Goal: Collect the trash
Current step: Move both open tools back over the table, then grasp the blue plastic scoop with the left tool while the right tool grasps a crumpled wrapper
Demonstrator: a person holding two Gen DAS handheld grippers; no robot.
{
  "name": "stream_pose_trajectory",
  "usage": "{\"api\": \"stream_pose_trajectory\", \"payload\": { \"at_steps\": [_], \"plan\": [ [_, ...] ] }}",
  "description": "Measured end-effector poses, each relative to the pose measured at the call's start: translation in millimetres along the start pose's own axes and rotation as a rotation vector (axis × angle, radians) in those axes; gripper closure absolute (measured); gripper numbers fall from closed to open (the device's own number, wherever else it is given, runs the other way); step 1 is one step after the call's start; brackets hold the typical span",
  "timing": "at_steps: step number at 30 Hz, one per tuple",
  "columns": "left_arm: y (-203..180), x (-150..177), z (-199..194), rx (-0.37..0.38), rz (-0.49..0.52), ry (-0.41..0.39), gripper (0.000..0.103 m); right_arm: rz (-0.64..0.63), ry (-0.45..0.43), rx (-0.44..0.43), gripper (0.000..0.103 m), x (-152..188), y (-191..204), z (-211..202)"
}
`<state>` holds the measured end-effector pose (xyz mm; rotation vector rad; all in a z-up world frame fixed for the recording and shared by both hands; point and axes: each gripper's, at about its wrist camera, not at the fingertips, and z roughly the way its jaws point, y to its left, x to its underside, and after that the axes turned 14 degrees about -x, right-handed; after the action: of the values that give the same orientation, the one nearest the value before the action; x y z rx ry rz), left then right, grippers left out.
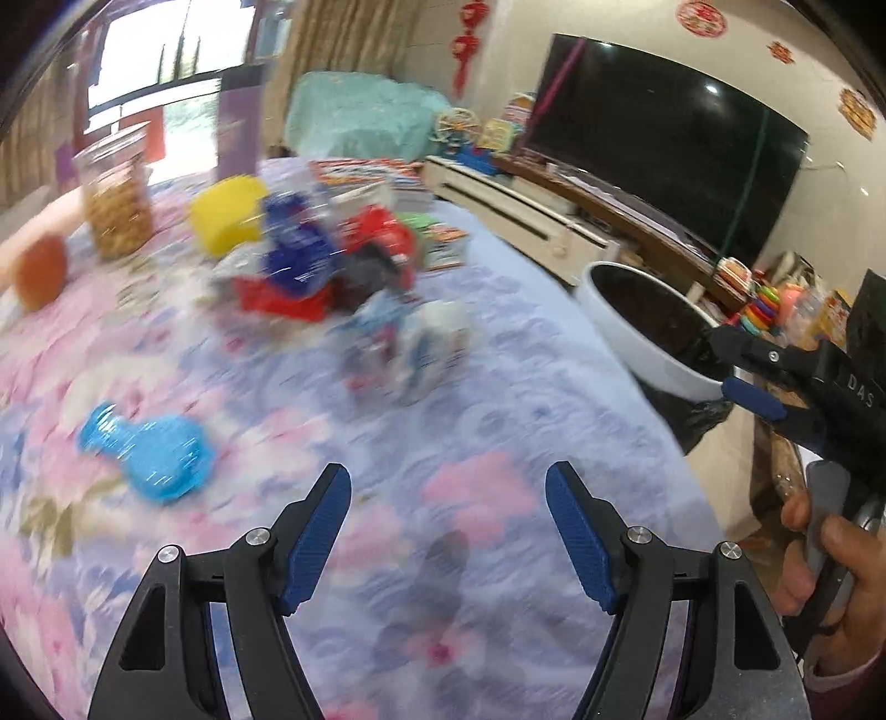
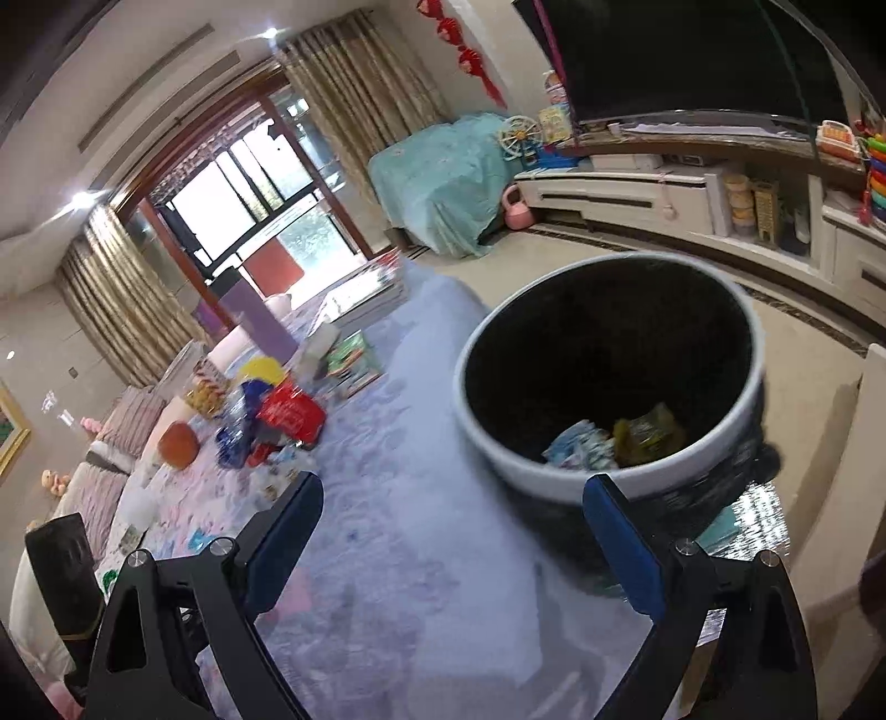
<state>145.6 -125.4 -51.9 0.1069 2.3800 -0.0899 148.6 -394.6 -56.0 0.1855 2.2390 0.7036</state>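
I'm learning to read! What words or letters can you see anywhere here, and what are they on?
"DAS": white letters on the black body of the right tool.
Wrappers in the pile: print too blurred to read.
Red wall decorations: too small to read.
Wrappers in the bin: unreadable.

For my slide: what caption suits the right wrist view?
Open right tool above the white, black-lined bin holding crumpled wrappers.
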Motion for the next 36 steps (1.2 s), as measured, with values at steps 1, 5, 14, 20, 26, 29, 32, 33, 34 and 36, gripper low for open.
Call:
{"api": "stream_pose_trajectory", "payload": {
  "at_steps": [1,5,14,20,26,29,32,33,34,36],
  "plan": [
    [3,1,-2,-0.005,-0.009,0.002,0.03,-0.003,0.009,-0.008,0.007,3,4,4],
    [26,12,-21,-0.039,-0.058,-0.001,0.03,-0.021,0.043,-0.035,0.007,14,21,19],
    [58,28,-45,-0.111,-0.148,0.008,0.03,-0.07,0.114,-0.084,0.007,32,57,50],
    [77,28,-46,-0.148,-0.191,0.016,0.03,-0.09,0.145,-0.111,0.007,39,72,66],
    [84,18,-32,-0.161,-0.207,0.032,0.028,-0.088,0.174,-0.135,0.007,46,80,80],
    [86,12,-26,-0.178,-0.201,0.037,0.025,-0.091,0.183,-0.142,0.007,46,83,87],
    [90,3,-12,-0.178,-0.199,0.056,0.025,-0.09,0.187,-0.149,0.007,44,85,94],
    [91,0,-8,-0.176,-0.204,0.061,0.025,-0.089,0.19,-0.151,0.007,43,85,97],
    [92,-3,-6,-0.174,-0.208,0.063,0.025,-0.089,0.193,-0.154,0.007,41,86,100],
    [93,-8,-2,-0.177,-0.212,0.057,0.025,-0.093,0.197,-0.157,0.007,39,87,107]
  ]
}}
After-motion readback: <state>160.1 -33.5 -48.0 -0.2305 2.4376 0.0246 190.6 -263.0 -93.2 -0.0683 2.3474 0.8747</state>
